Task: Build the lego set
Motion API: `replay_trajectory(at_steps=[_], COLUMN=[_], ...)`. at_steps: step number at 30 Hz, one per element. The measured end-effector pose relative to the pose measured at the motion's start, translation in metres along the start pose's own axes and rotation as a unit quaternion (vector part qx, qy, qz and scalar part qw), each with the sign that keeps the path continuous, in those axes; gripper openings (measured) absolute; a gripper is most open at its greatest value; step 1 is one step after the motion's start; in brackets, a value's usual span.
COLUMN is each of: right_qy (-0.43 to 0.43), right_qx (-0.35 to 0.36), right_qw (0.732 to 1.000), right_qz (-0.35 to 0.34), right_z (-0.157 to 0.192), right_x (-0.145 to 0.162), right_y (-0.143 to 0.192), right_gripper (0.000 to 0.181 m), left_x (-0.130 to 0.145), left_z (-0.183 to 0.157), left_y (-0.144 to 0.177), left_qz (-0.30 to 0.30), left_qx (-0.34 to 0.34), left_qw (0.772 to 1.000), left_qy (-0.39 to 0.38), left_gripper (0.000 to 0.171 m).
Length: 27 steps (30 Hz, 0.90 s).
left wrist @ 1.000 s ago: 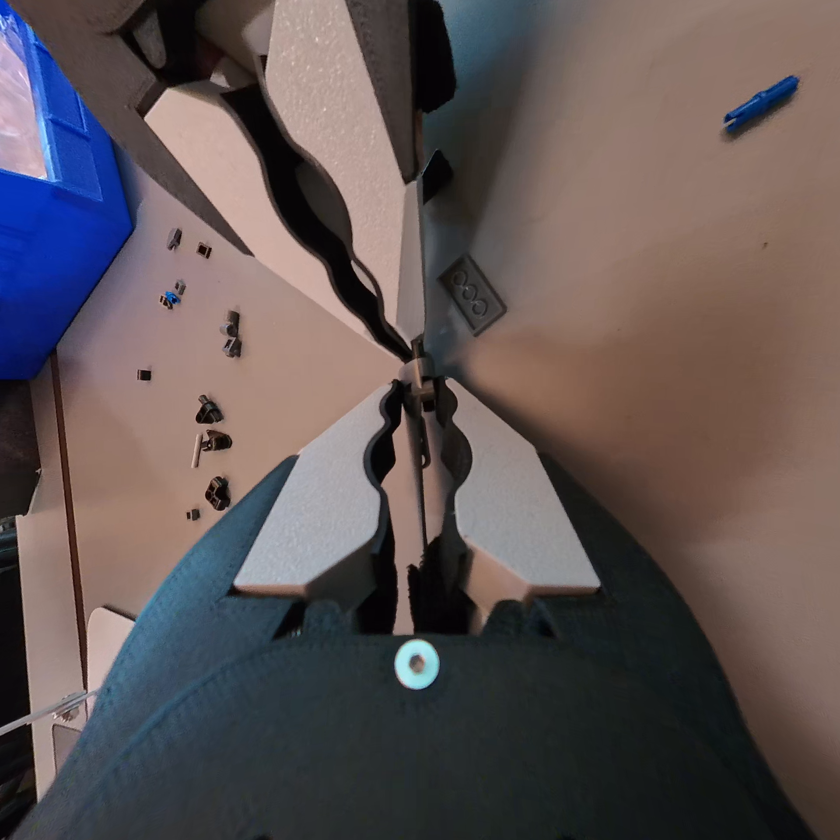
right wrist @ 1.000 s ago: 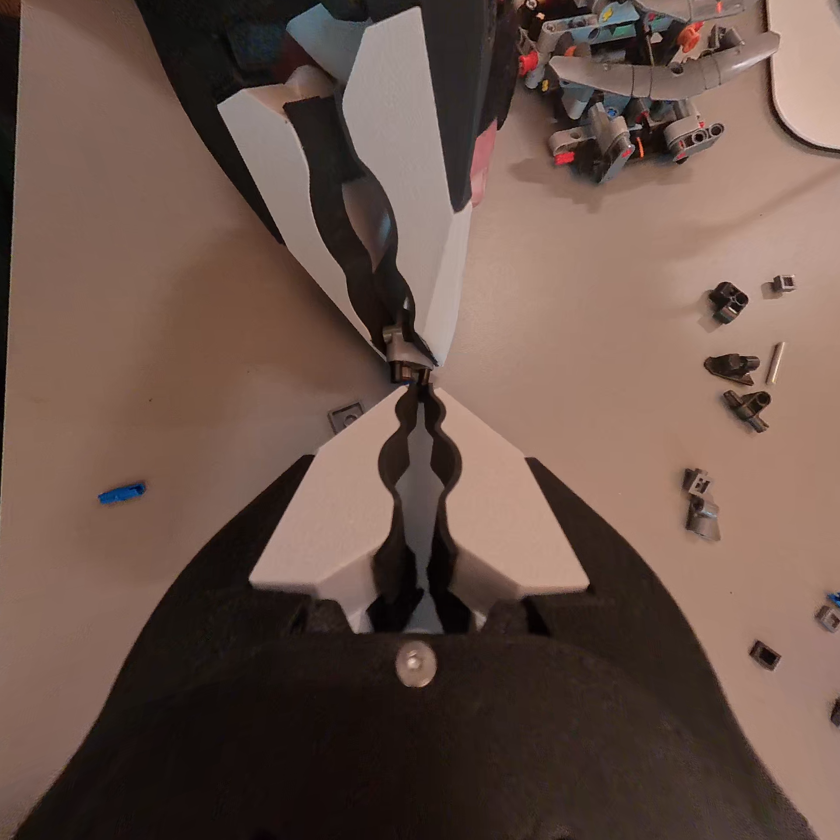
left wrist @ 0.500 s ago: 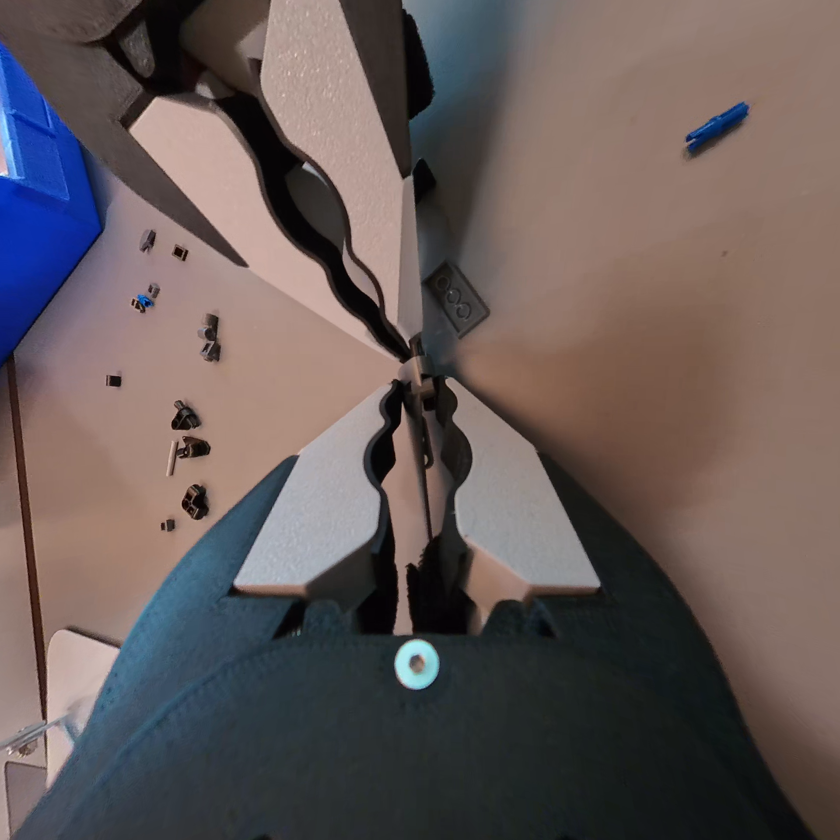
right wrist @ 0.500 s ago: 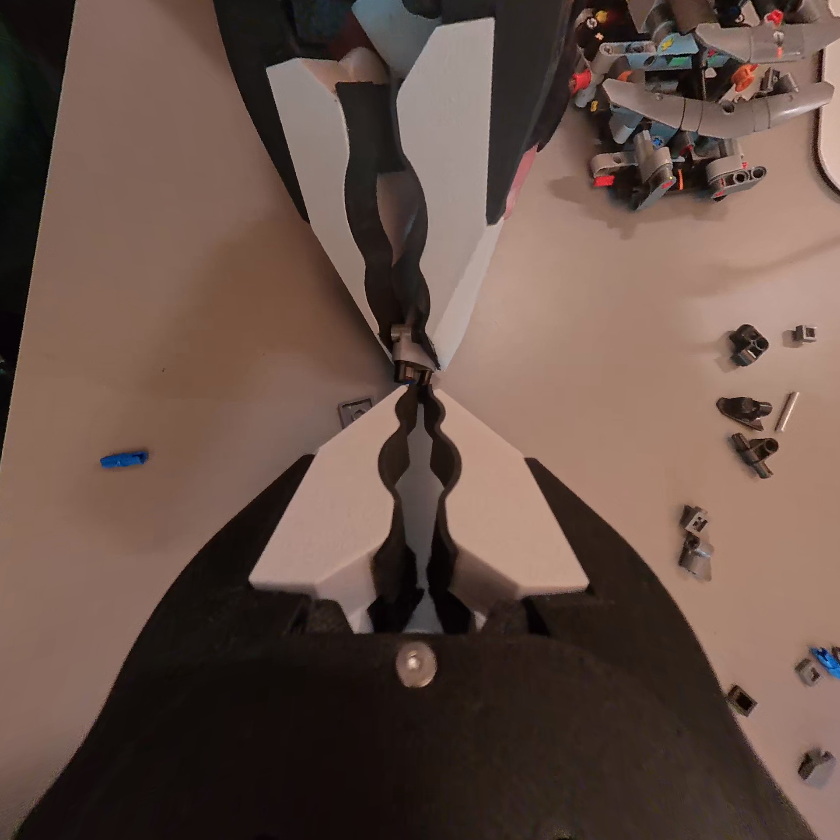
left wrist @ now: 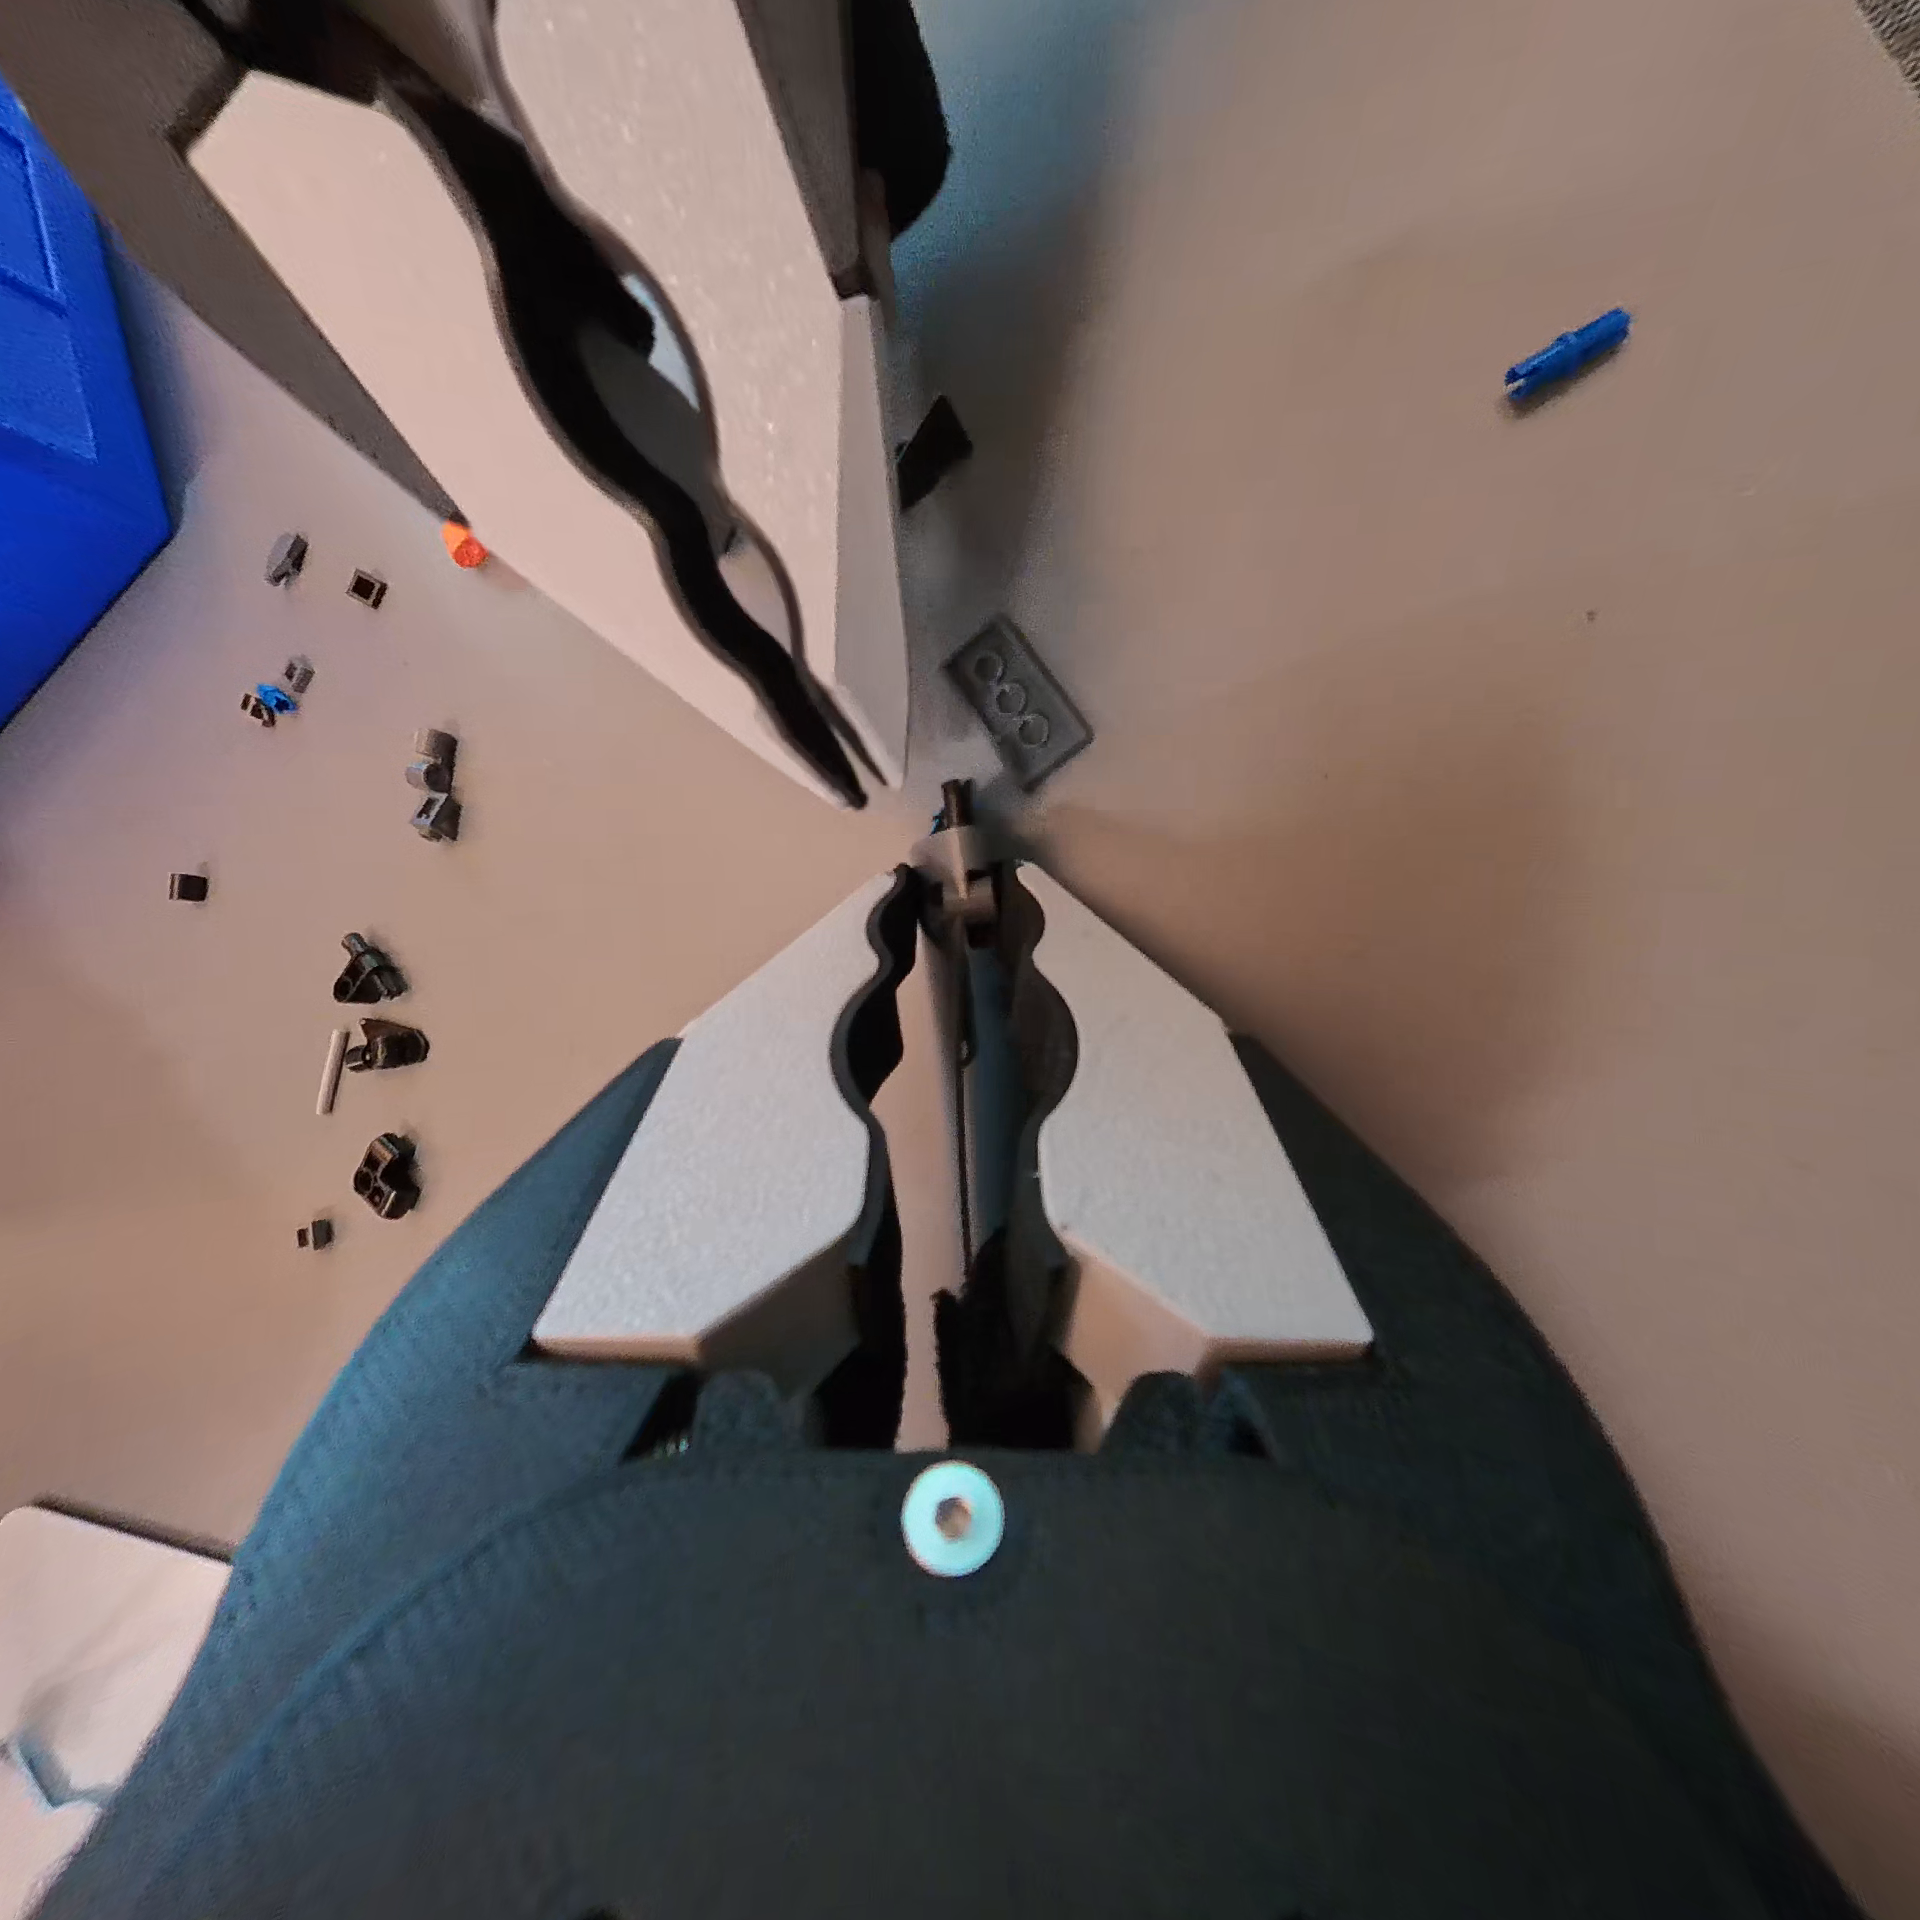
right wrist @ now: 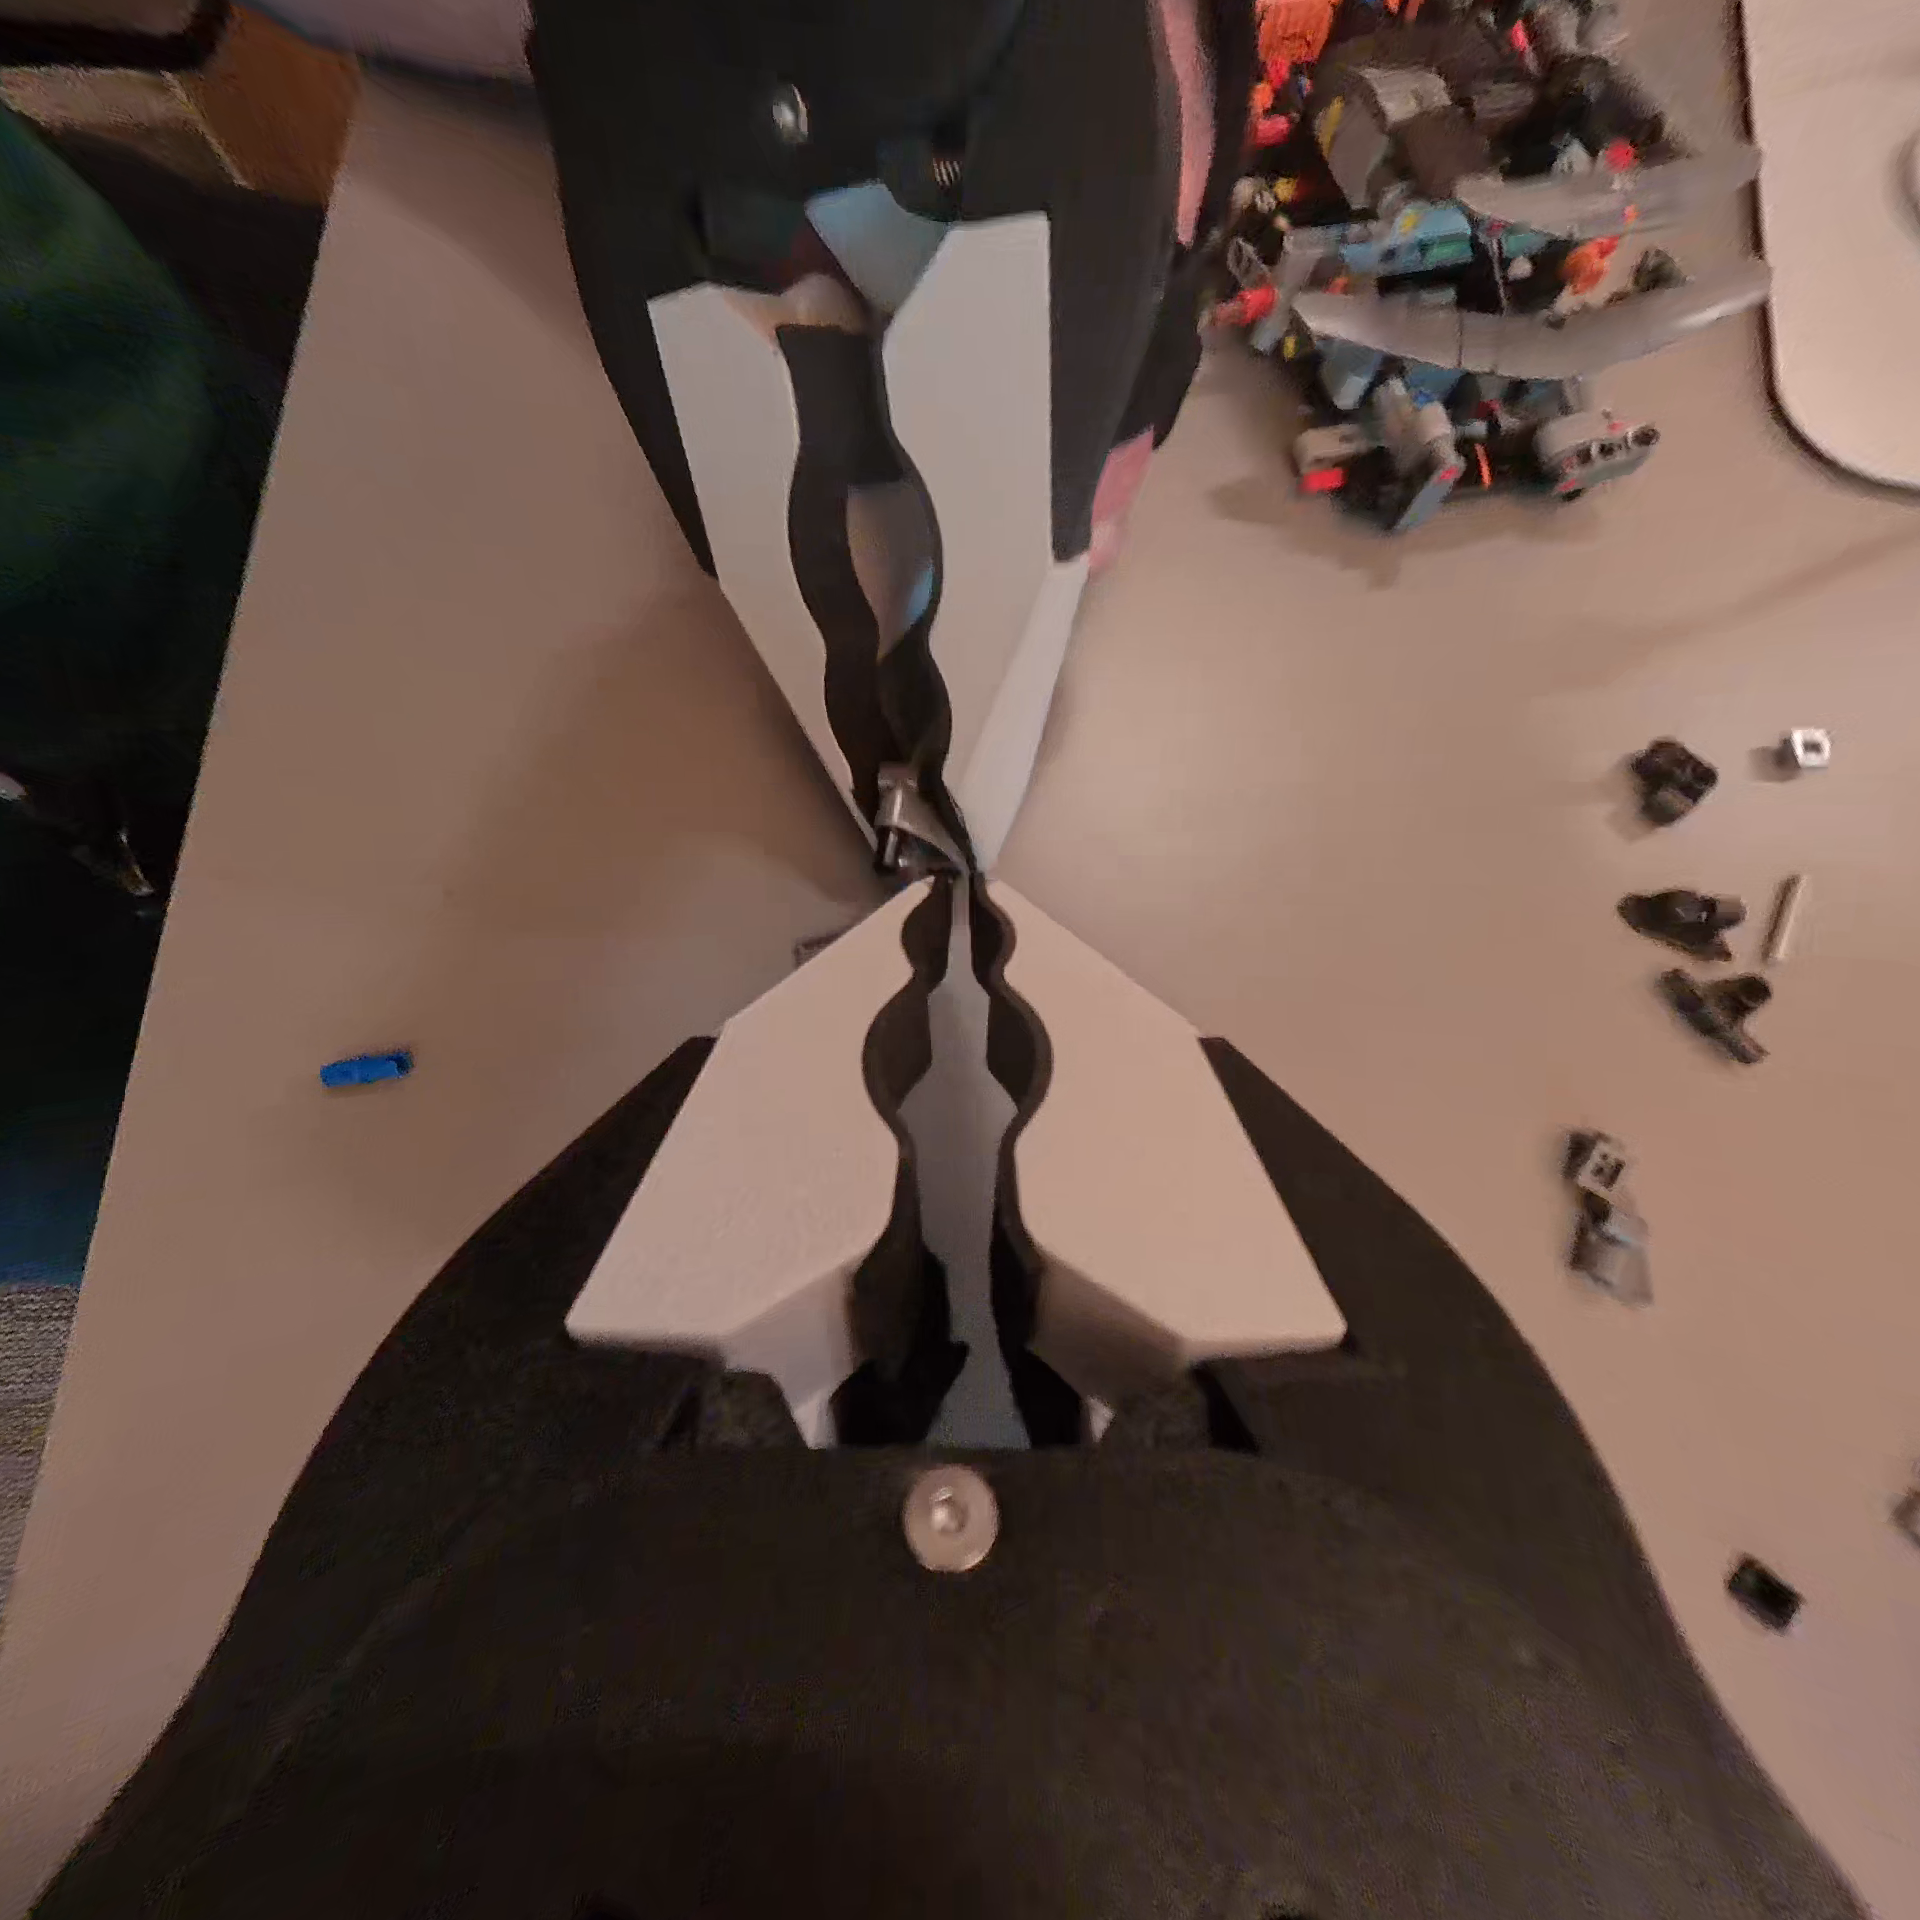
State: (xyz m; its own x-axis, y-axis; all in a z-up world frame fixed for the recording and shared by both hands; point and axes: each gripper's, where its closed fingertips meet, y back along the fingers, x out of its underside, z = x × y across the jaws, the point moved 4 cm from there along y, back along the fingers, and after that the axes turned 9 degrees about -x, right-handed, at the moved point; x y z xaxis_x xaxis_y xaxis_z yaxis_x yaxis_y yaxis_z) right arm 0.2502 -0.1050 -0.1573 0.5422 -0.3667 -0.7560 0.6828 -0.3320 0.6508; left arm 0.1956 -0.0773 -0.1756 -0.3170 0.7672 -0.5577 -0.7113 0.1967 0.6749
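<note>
My left gripper [left wrist: 961,878] is shut on a small grey connector [left wrist: 961,852] and holds it above the table. A short black pin [left wrist: 954,802] sticks out of the connector's far end. My right gripper [right wrist: 951,888] is shut, with nothing visible between its tips. In the left wrist view the right gripper [left wrist: 868,790] comes in from the top, its tips just left of the pin and apart from it. In the right wrist view the left gripper [right wrist: 925,842] comes in from the top with the connector [right wrist: 902,816].
A grey three-hole plate [left wrist: 1018,717] lies under the grippers. A blue pin [left wrist: 1569,353] lies apart on the tan table. Several small dark parts [left wrist: 374,977] lie scattered, beside a blue bin [left wrist: 62,416]. A partly built model [right wrist: 1455,312] stands at the back. The grippers are tip to tip, or close to it.
The right gripper's tips were against the connector and have drawn slightly off it. The black pin now shows sticking out of the connector. Both grippers stay shut.
</note>
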Motion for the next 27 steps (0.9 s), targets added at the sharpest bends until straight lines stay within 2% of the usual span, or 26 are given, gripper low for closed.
replay_trajectory(at_steps=[3, 8, 18, 27], right_qy=[-0.021, -0.013, -0.031, -0.018], right_qx=[0.002, 0.008, 0.034, 0.057], right_qw=[1.000, 0.999, 0.998, 0.996], right_qz=[0.018, 0.047, 0.034, 0.071], right_z=[0.001, 0.007, 0.005, 0.005], right_x=[0.010, 0.014, 0.015, 0.013], right_y=[-0.002, -0.013, -0.014, -0.014], right_gripper=[0.009, 0.013, 0.001, 0.001], left_x=[0.000, 0.000, -0.001, -0.001], left_z=[0.000, 0.000, 0.000, 0.001], left_y=[0.000, 0.000, -0.001, -0.002], left_qz=[0.000, 0.000, -0.001, 0.002], left_qx=[0.002, 0.003, 0.005, 0.008], left_qw=[1.000, 1.000, 1.000, 1.000], left_qy=[0.004, 0.006, 0.008, 0.017], left_gripper=[0.014, 0.014, 0.014, 0.014])
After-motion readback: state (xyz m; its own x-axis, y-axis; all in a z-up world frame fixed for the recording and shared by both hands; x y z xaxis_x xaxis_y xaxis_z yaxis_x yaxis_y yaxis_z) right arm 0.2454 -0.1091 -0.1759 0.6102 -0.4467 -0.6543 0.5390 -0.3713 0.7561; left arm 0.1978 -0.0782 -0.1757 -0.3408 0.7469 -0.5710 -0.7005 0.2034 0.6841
